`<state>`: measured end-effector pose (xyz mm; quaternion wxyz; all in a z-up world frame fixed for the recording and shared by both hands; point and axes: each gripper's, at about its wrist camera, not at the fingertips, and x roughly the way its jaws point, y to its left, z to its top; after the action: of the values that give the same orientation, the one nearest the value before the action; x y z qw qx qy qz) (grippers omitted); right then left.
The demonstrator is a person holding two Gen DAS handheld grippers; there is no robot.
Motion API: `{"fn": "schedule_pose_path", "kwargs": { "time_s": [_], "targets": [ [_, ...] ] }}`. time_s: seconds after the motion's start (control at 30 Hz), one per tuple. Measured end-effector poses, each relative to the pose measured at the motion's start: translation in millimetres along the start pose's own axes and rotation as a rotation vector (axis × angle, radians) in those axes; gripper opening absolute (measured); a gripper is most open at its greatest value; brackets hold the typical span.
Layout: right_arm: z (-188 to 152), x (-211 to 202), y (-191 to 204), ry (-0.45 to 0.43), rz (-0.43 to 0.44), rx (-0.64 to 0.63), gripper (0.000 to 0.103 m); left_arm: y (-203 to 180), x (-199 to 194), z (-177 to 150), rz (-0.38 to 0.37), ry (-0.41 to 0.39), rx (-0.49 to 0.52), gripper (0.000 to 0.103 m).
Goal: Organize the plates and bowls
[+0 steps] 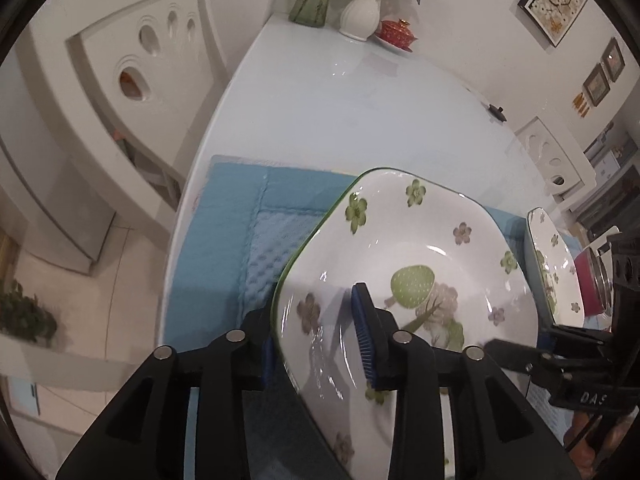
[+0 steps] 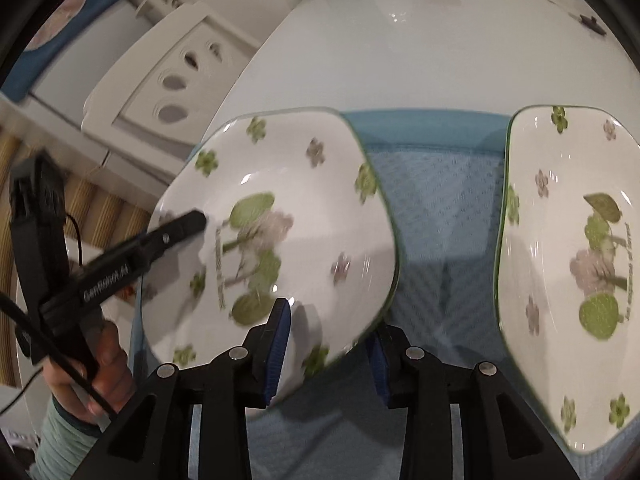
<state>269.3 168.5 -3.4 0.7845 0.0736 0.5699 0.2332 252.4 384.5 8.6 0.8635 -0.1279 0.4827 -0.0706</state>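
Observation:
A square white plate with green and purple flowers (image 1: 420, 240) (image 2: 280, 168) is tilted above the blue mat (image 1: 240, 220) (image 2: 436, 200). My right gripper (image 2: 332, 320) is shut on its near rim, one pad on top and one beneath; its finger (image 1: 496, 348) shows at the plate's right edge in the left wrist view. My left gripper (image 1: 312, 320) straddles the opposite rim, open, with its pads off the surface; one of its fingers (image 2: 188, 222) lies over the plate. A second matching plate (image 2: 560, 240) (image 1: 556, 272) rests on the mat to the right.
The pale round table (image 1: 360, 100) (image 2: 400, 40) carries vases of flowers (image 1: 360, 12) and a red lidded bowl (image 1: 396, 32) at its far end, plus a small black object (image 1: 498, 112). A white chair (image 1: 120, 80) stands to the left. A pink container (image 1: 586, 280) sits beside the second plate.

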Motion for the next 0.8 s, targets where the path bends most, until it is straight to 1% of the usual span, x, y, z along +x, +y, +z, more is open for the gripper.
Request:
{"fn": "schedule_pose_path", "kwargs": {
  "time_s": [0.07, 0.13, 0.17, 0.23, 0.3, 0.37, 0.43, 0.47, 0.5, 0.57, 0.6, 0.7, 0.8],
  "targets": [
    [3, 1, 5, -0.012, -0.025, -0.034, 0.036, -2, 2, 2, 0.005, -0.003, 0.008, 0.032],
    [4, -1, 12, -0.021, -0.053, -0.095, 0.036, -4, 0, 4, 0.022, -0.010, 0.019, 0.032],
    [3, -3, 12, -0.028, -0.052, -0.116, 0.036, -5, -2, 3, 0.027, -0.020, 0.023, 0.031],
    [3, -7, 13, -0.037, -0.052, -0.135, 0.036, -7, -9, -1, 0.023, -0.033, 0.030, 0.028],
    [4, -11, 13, -0.044, -0.052, -0.146, 0.036, -11, -14, -6, 0.010, -0.035, 0.032, 0.028],
    [5, -17, 15, -0.058, -0.091, -0.156, 0.035, -19, -24, -11, 0.013, -0.047, 0.045, 0.028],
    [6, -21, 13, -0.060, -0.082, -0.149, 0.035, -27, -33, -14, 0.019, -0.067, 0.066, 0.028],
    [5, -21, 12, -0.054, -0.080, -0.150, 0.034, -29, -37, -15, 0.013, -0.072, 0.059, 0.027],
    [4, -21, 14, -0.055, -0.093, -0.162, 0.034, -32, -40, -16, 0.017, -0.081, 0.060, 0.026],
    [0, -26, 16, -0.074, -0.095, -0.178, 0.034, -39, -43, -17, 0.048, -0.093, 0.096, 0.026],
    [0, -28, 16, -0.076, -0.092, -0.174, 0.034, -41, -44, -18, 0.053, -0.093, 0.104, 0.026],
    [-4, -33, 16, -0.081, -0.080, -0.174, 0.034, -37, -47, -19, 0.021, -0.085, 0.063, 0.025],
    [-10, -41, 22, -0.097, -0.077, -0.191, 0.034, -37, -56, -23, 0.021, -0.105, 0.060, 0.024]
  ]
}}
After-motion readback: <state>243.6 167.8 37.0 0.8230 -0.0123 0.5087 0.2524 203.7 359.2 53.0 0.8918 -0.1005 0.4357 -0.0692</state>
